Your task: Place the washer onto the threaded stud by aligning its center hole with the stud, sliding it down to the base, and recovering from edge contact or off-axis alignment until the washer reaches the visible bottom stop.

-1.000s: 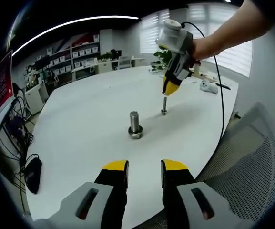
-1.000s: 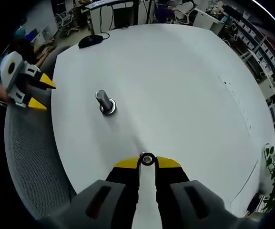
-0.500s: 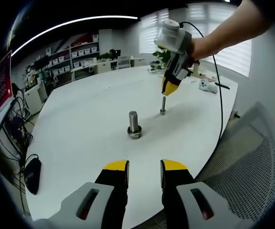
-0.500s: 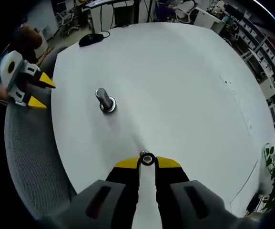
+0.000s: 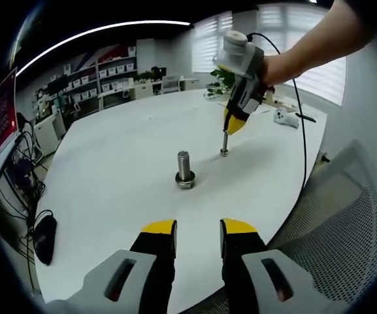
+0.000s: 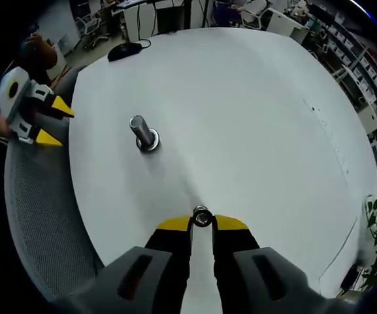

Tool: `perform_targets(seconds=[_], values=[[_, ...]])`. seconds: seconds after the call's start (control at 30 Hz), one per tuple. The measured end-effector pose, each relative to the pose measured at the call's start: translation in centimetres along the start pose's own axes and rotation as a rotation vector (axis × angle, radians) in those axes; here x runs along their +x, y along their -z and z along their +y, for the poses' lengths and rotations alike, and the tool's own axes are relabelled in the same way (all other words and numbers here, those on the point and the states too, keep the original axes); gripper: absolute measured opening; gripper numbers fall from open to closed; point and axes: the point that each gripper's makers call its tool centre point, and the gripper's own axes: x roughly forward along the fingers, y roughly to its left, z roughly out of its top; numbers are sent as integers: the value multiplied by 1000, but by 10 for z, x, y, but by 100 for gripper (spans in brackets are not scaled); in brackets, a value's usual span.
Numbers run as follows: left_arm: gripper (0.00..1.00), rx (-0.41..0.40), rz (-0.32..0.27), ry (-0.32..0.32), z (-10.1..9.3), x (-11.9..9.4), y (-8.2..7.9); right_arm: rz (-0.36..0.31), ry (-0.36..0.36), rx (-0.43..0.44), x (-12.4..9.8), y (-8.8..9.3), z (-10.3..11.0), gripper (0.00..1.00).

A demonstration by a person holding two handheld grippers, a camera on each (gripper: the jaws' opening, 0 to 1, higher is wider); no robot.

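Note:
A thin threaded stud (image 5: 225, 145) stands upright on the white table (image 5: 123, 150), with a wider base. My right gripper (image 5: 232, 127), held by a hand, hangs right over the stud's top. In the right gripper view its yellow fingertips (image 6: 175, 224) are shut on a small metal ring, the washer (image 6: 201, 216), seen from above; the stud beneath is hidden. A thicker bolt (image 5: 185, 169) with a collar at its foot stands to the left of the thin stud and also shows as the bolt (image 6: 142, 133). My left gripper (image 5: 198, 229) is open and empty near the table's edge, well short of both.
A mesh chair (image 5: 345, 216) sits at the table's right edge. A black mouse (image 5: 45, 239) lies off the left edge and a white object (image 5: 285, 118) at the far right. My left gripper (image 6: 34, 118) shows beyond the table's left rim.
My right gripper has shifted slightly right and tilted a little above the thin stud. The left gripper has stayed put and open.

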Motion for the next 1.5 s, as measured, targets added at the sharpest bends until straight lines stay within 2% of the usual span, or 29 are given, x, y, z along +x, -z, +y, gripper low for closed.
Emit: perform_targets(seconds=[0.47, 0.8, 1.13, 1.5], values=[[24, 2, 1, 0, 0, 0, 0, 8, -4, -12, 0, -4, 0, 13], [24, 3, 2, 3, 0, 0, 1, 25, -5, -2, 1, 4, -2, 13], [24, 1, 4, 1, 1, 0, 1, 25, -18, 7, 5, 3, -3, 13], [24, 3, 5, 0, 0, 1, 0, 60, -42, 10, 28, 9, 0, 14]])
